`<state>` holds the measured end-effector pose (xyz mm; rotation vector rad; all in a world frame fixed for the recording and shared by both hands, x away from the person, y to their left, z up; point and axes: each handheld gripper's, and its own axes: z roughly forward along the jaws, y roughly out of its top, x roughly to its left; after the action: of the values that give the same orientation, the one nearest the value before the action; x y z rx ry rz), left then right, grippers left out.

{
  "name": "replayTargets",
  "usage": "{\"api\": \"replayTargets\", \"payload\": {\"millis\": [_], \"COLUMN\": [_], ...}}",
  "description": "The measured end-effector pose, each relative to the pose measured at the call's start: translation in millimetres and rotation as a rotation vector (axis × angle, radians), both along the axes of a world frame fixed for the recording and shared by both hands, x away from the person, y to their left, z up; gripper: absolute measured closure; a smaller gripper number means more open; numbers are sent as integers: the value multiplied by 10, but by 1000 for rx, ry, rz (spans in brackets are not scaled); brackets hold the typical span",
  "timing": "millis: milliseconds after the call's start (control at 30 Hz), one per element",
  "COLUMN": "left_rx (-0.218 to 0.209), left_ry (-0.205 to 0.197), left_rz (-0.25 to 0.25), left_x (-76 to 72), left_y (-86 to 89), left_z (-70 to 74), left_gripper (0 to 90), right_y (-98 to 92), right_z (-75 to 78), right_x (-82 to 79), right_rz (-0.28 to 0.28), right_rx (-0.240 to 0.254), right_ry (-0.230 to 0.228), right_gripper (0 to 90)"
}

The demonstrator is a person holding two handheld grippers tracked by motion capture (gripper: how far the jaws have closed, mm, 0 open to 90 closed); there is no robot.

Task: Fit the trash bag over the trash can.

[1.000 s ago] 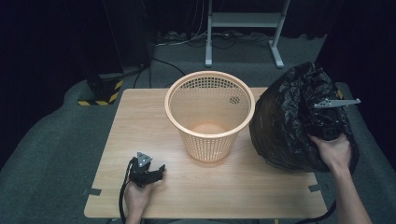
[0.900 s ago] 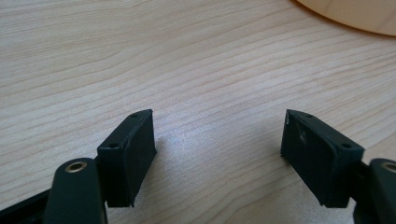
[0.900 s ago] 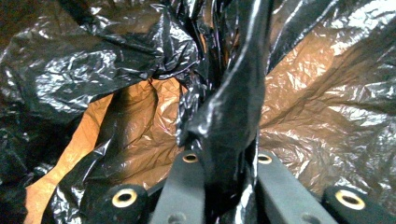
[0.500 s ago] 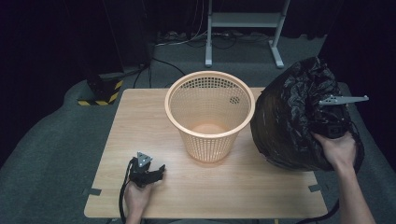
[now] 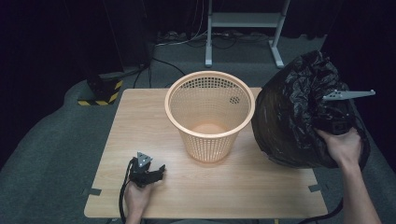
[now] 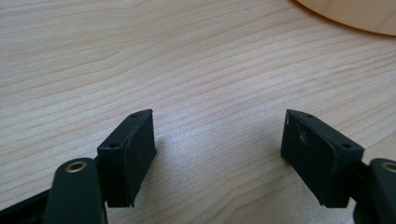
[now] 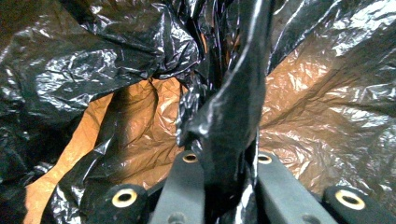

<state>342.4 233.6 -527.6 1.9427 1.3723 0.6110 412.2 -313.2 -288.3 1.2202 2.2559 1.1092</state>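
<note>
A: What is hard to make out?

B: In the high view the right gripper is mostly buried in a crumpled black plastic bag, with just its grey plate sticking out to the right. The room beyond the table is dark, and the bag's far side is cut into shadow.

A: How does the bag look?

B: Glossy, wrinkled and bulky. It sits at the table's right edge, just beside an upright orange mesh basket at the table's middle. In the right gripper view, light glows amber through thin stretches of the plastic.

A: And the hands?

B: The right hand grips its tool low against the bag; its jaws are pinched together on a twisted fold of the bag. The left hand rests at the near left of the table, and the left gripper lies low over bare wood with jaws spread wide, holding nothing.
</note>
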Motion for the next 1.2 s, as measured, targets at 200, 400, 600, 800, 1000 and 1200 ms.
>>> {"api": "replayTargets", "payload": {"millis": [200,400,600,800,1000,1200], "left_rx": [2,0,1,2,2,0], "left_ry": [0,0,1,1,1,0], "left_rz": [0,0,-1,-1,0,0], "left_x": [0,0,0,0,0,0], "left_y": [1,0,1,2,1,0], "left_z": [1,0,1,1,1,0], "left_gripper": [261,261,261,261,261,261], "right_y": [42,44,70,110,168,245], "right_z": [73,161,252,296,405,479], "right_x": [2,-20,-29,-11,-9,17], "right_rz": [9,13,25,34,53,66], "right_rx": [-8,-6,-11,-11,-14,-24], "right_ry": [-9,-17,-32,-34,-50,-53], "right_gripper": [890,890,890,890,891,890]}}
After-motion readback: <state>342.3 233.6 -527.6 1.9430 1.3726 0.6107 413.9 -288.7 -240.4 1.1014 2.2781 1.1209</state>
